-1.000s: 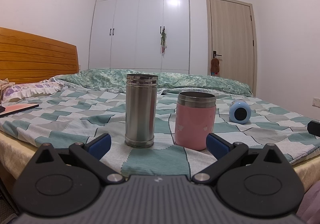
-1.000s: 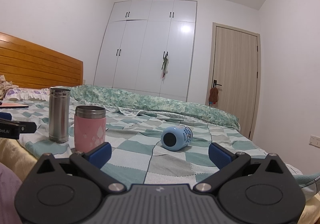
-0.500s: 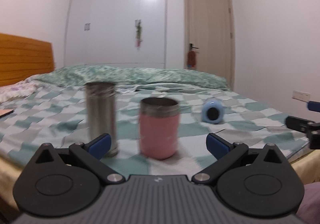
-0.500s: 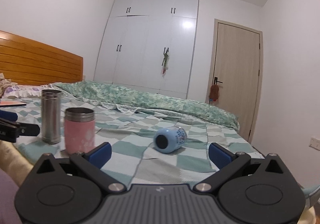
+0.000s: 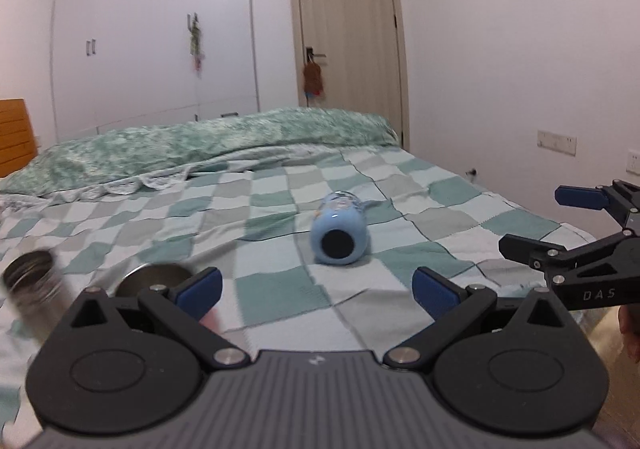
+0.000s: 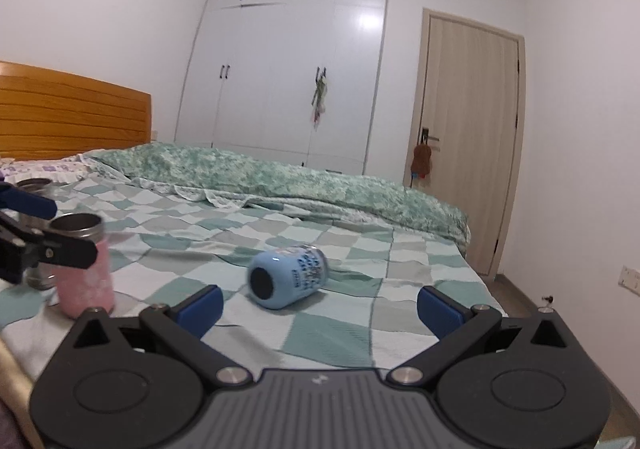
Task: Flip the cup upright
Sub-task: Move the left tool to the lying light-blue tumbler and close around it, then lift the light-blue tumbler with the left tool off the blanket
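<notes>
Smooth cylindrical blue cup [image 6: 286, 279] sideways

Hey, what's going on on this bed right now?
A person holds a gripper in each hand, both open and empty. The left gripper and right gripper point at a blue cup lying on its side on the checkered bedspread, not yet touched. A pink cup and a steel cup stand upright nearby.

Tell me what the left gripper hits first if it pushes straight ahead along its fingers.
Most likely the blue cup, lying on its side on the checkered bedspread, right ahead between the open fingers of the left gripper. Nothing shows between them, though depth is uncertain.
</notes>
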`<action>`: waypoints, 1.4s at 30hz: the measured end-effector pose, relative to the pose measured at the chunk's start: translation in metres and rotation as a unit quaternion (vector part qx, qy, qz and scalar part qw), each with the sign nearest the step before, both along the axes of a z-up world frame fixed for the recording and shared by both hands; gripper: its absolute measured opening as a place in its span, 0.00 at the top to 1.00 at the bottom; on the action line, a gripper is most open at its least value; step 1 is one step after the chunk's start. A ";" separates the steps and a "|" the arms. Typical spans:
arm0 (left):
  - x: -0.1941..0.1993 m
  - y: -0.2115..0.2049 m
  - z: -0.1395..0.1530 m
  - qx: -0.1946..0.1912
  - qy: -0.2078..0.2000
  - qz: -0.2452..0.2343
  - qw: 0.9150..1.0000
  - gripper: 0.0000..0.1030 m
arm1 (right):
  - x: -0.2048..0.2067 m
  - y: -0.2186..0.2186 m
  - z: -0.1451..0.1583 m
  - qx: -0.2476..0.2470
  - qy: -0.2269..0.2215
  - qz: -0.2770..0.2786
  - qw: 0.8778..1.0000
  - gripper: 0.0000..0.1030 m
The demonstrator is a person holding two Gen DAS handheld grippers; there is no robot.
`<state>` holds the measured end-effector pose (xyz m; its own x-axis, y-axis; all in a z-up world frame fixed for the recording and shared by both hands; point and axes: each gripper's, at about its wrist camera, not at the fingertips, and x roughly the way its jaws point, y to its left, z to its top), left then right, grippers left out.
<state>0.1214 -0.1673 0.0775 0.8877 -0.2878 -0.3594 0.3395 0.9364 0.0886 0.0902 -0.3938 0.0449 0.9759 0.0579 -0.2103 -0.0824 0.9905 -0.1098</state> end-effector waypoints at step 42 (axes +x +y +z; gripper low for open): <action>0.312 -0.153 -0.065 0.117 0.257 0.049 0.958 0.17 | 0.292 -0.111 -0.031 0.060 0.147 0.023 0.987 0.00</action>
